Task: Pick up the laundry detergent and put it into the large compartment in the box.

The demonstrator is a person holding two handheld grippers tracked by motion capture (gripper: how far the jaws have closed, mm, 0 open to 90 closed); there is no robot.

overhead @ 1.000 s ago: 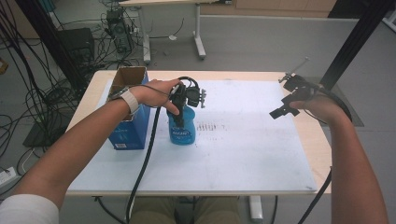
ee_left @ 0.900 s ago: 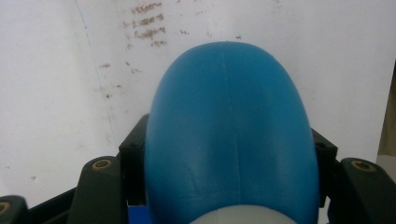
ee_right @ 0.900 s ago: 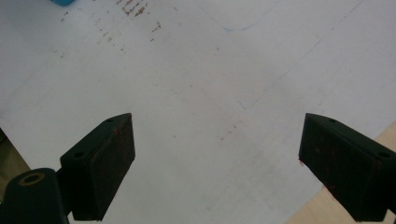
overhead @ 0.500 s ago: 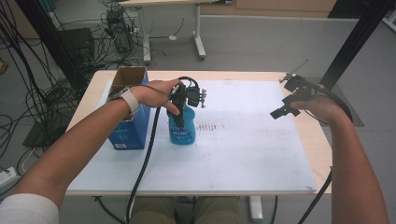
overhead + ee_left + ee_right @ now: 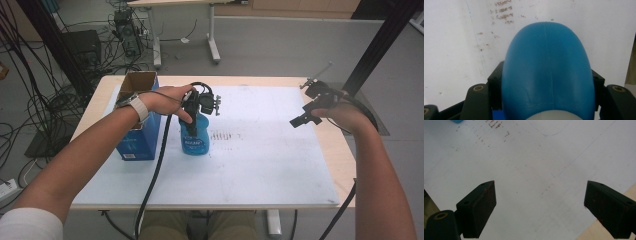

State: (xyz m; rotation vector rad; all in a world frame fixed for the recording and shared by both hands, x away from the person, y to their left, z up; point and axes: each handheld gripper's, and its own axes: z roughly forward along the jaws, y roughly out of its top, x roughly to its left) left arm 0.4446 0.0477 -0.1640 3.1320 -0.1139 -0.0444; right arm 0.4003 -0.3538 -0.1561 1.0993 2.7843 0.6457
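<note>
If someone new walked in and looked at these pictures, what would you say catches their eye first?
Probably the bright blue bottle standing on the white sheet left of the table's middle, with the left tongs clamped on its top from above. Next, the open blue cardboard box by the table's left edge, beside the person's left wrist. Last, the right tongs, held wide open and empty above the sheet's right side.

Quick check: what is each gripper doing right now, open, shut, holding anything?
Left gripper: shut on the blue bottle, which stands on the table.
Right gripper: open, nothing between its jaws, held above the white sheet.
</note>
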